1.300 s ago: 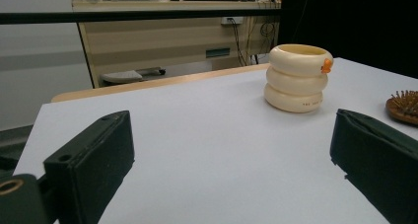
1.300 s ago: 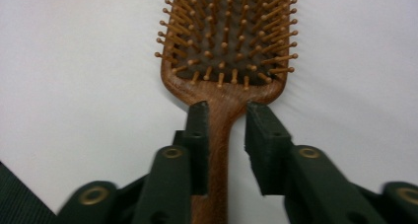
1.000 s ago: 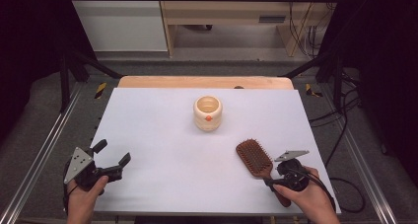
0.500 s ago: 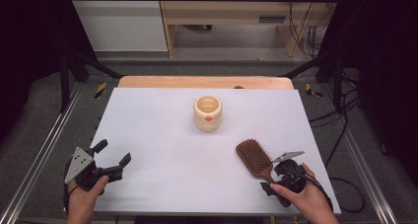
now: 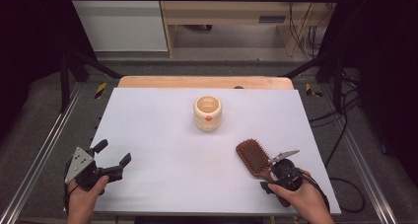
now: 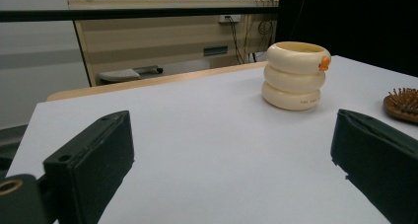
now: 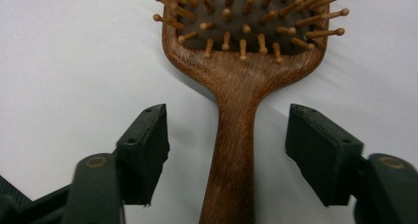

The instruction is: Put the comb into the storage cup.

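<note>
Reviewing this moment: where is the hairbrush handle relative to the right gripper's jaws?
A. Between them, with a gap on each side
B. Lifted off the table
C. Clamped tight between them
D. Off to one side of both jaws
A. In the right gripper view the hairbrush handle runs up between the right gripper's jaws, table showing on both sides; the jaws have just been closing, and the brush lies on the table.

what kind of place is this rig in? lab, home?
Most likely a lab or workshop test bench: a white table inside a metal frame, loose cables on the floor, and a wooden workbench with a monitor behind.
</note>
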{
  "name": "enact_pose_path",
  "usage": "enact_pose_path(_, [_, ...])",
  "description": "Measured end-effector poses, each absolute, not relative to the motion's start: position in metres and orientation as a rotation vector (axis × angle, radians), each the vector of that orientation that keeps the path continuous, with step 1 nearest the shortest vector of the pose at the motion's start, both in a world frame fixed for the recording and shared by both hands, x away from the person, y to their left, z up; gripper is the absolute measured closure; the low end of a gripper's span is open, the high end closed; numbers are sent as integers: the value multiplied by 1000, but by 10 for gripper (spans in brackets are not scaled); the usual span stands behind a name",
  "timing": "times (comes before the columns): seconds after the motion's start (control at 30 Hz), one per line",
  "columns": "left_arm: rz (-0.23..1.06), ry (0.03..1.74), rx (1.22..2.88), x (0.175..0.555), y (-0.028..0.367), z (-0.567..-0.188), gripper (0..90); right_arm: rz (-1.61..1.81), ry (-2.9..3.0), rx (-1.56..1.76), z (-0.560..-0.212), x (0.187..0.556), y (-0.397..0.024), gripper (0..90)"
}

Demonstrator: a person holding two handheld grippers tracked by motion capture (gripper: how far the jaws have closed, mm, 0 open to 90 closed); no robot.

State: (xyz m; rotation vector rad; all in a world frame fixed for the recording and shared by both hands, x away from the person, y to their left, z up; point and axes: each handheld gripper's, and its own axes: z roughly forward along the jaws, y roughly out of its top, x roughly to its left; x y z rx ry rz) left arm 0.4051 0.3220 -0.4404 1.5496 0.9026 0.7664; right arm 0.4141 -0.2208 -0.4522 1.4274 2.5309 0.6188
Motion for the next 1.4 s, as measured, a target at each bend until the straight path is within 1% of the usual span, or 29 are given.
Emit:
enact_pose_path(0.1, [766, 902, 1549, 405, 322, -440, 29, 609, 2537, 1423, -452, 415, -220, 426])
enact_pose_path(0.2, [766, 902, 1549, 405, 322, -440, 29, 605, 2540, 1429, -452, 416, -220, 469])
enact_pose_path(0.47, [768, 901, 1549, 405, 322, -440, 29, 590, 2540, 1436, -454, 418, -220, 538])
enact_pose_path(0.73, [768, 900, 1548, 405, 322, -440, 29, 548, 2533, 1407, -454, 419, -219, 634])
enact_pose_path(1.23, [769, 898, 1551, 405, 322, -440, 29, 527, 2534, 1420, -455, 420, -218, 724])
enact_pose_path(1.4, [770, 896, 1553, 404, 322, -440, 29, 533, 2544, 1414, -455, 421, -219, 729])
